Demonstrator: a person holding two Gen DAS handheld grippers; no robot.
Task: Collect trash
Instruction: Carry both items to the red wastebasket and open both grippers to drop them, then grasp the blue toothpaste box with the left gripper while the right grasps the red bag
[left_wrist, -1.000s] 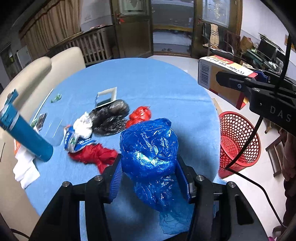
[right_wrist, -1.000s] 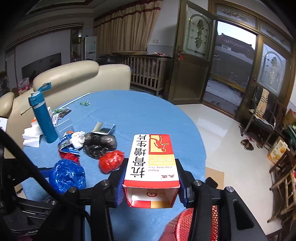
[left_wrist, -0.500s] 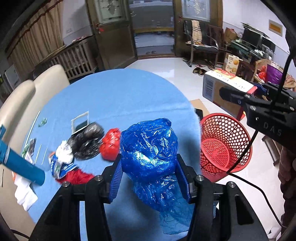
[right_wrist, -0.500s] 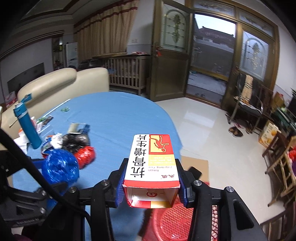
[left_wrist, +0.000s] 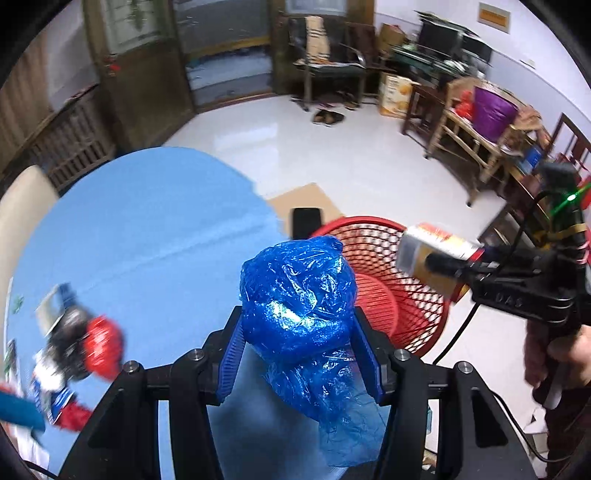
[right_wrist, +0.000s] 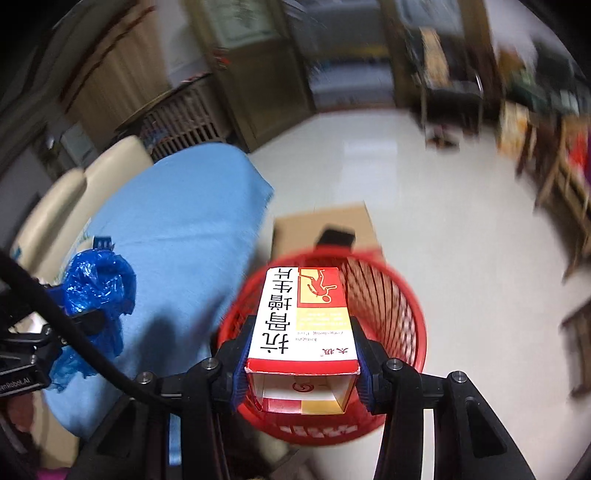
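Both views have swung from the blue tabletop (left_wrist: 147, 229) to the red mesh basket (right_wrist: 402, 295) at lower centre, so the right hand-held gripper (right_wrist: 301, 354), clamping the red-and-white carton (right_wrist: 303, 314), hangs over it ready to drop, while the left hand-held gripper (left_wrist: 299, 354) clasps the blue plastic bag (left_wrist: 295, 295) beside its rim.

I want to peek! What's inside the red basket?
The red basket shows only its own mesh and red bottom. The box in the right tongs hides part.

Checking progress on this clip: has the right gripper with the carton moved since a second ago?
Yes. The right gripper carried the carton off the blue table to above the red basket.
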